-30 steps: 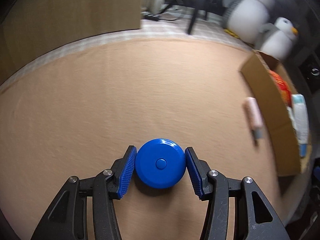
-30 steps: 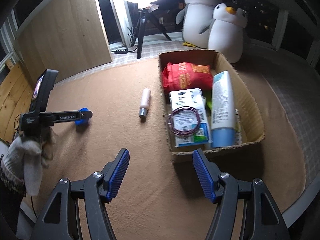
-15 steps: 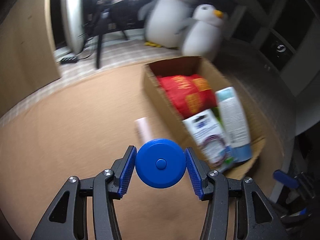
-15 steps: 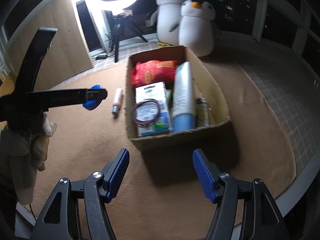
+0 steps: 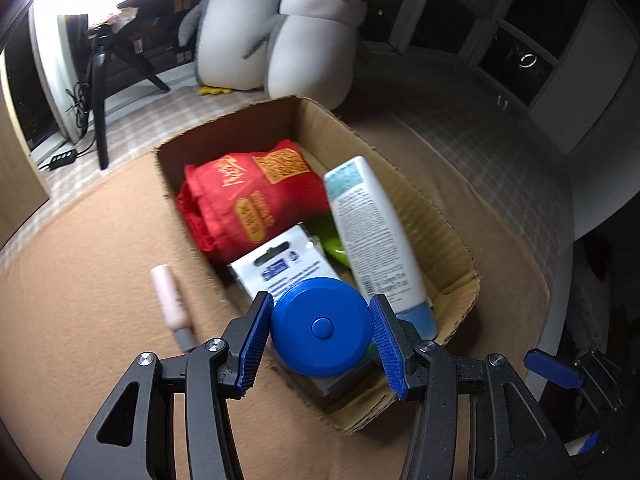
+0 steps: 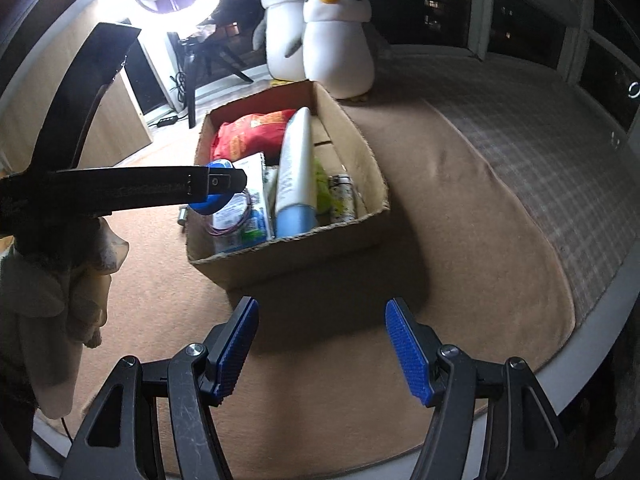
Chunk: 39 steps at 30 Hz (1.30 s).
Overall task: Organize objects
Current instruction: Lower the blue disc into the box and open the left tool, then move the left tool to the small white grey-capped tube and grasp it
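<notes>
Your left gripper (image 5: pixel 321 330) clamped on the blue round case (image 5: pixel 320 326) — held above the cardboard box (image 5: pixel 456 276) at its near corner, your right gripper (image 6: pixel 320 350) gaping wide — empty, short of the box.

- The left gripper (image 5: pixel 320 334) clamps a round blue case (image 5: pixel 320 326), perhaps a tape measure, above the cardboard box (image 5: pixel 452 240).
- Inside: red bag (image 5: pixel 244 196), white tube (image 5: pixel 372 232).
- A pink tube (image 5: pixel 170 298) lies beside the box; 2 plush penguins (image 5: pixel 312 40) behind.
</notes>
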Each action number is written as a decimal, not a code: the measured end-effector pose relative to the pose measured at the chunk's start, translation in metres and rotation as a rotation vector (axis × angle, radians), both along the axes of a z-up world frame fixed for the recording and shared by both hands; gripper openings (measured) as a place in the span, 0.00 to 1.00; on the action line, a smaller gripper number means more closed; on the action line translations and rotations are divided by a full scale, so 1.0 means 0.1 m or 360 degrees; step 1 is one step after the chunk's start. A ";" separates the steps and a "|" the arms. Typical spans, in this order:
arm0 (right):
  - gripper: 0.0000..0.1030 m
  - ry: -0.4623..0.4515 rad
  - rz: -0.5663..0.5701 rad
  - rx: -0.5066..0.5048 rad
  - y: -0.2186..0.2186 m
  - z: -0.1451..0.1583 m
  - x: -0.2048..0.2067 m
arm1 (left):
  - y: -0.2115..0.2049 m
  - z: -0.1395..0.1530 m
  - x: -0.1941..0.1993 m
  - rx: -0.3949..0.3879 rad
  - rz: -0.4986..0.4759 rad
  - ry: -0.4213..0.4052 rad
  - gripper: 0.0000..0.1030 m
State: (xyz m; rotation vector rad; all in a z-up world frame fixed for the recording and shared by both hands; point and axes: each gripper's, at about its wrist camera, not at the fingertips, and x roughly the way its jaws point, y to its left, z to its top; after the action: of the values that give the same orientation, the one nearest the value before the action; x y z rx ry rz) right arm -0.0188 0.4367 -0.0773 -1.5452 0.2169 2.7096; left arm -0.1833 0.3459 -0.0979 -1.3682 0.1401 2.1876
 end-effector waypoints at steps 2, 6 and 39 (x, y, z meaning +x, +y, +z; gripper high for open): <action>0.60 -0.0003 -0.0010 -0.0003 0.03 -0.01 0.01 | 0.05 -0.01 0.00 -0.0004 -0.0010 -0.0005 0.52; 0.60 -0.0009 -0.0014 -0.0002 0.06 -0.02 0.01 | 0.11 -0.03 0.00 -0.0006 -0.0021 -0.0013 0.52; 0.61 -0.0008 0.0074 0.0007 -0.28 0.03 -0.07 | -1.26 -0.27 -0.36 -0.0059 0.0363 -0.0075 0.52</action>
State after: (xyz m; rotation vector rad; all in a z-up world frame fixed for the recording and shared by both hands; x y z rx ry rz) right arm -0.0255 0.4084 -0.0747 -1.5757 0.1766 2.7387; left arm -0.2197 0.2196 -0.1247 -1.5198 0.0067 2.3450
